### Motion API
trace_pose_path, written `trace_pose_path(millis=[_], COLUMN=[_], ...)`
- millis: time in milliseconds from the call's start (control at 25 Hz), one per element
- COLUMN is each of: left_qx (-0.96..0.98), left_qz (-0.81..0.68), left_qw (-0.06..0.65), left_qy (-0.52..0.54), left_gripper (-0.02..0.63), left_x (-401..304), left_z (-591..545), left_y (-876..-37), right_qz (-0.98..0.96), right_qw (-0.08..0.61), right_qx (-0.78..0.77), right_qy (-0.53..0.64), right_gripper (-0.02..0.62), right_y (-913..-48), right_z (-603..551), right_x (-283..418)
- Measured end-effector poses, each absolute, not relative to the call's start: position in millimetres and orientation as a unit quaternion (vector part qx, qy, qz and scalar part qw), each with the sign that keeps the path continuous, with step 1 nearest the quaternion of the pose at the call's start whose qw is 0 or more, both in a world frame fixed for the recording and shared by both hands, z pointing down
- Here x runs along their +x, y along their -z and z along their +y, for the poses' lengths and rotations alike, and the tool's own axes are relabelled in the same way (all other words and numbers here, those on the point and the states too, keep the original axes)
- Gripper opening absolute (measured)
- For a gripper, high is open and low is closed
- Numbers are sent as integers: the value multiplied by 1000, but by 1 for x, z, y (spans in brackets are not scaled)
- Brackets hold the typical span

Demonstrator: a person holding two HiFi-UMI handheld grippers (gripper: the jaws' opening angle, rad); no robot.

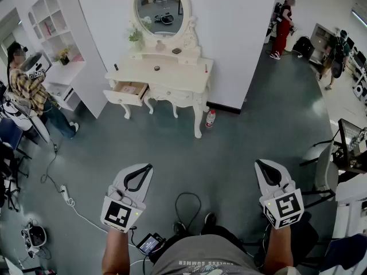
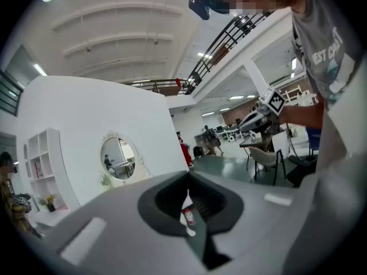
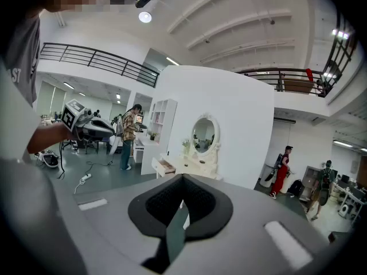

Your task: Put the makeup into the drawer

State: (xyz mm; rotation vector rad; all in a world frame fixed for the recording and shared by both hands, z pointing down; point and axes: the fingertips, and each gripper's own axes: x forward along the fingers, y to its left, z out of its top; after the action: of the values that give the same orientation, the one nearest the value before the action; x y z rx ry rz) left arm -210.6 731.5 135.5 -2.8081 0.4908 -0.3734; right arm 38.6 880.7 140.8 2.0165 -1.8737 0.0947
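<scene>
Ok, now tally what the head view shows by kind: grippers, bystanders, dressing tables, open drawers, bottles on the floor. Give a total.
Grippers: 2, left gripper and right gripper, both shut
Bystanders: 3, person in plaid, person in red, person at far right
Dressing table: 1
Open drawer: 1
Bottle on the floor: 1
Total: 8

The head camera looks forward and steeply down from above the left gripper [image 1: 148, 168] and right gripper [image 1: 259, 165], with the dressing table [image 1: 178, 73] well away at the frame's top. Each gripper camera rides close behind its own jaws and faces along them — close to level — toward that table. All three views share its oval mirror [image 1: 160, 7]; each gripper view also catches the other gripper at its edge.
</scene>
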Motion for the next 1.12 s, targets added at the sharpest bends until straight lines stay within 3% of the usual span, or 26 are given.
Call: trace_pose_path(millis=[1120], left_qx=[-957], left_qz=[191], left_qw=[152], left_qy=[155], left_gripper=[2], left_x=[-58], left_z=[715], left_y=[-123], right_qz=[-694], right_qw=[150], right_qx=[704], right_qy=[-24], right_gripper=[2], right_y=[-149], right_z=[837], right_x=[182])
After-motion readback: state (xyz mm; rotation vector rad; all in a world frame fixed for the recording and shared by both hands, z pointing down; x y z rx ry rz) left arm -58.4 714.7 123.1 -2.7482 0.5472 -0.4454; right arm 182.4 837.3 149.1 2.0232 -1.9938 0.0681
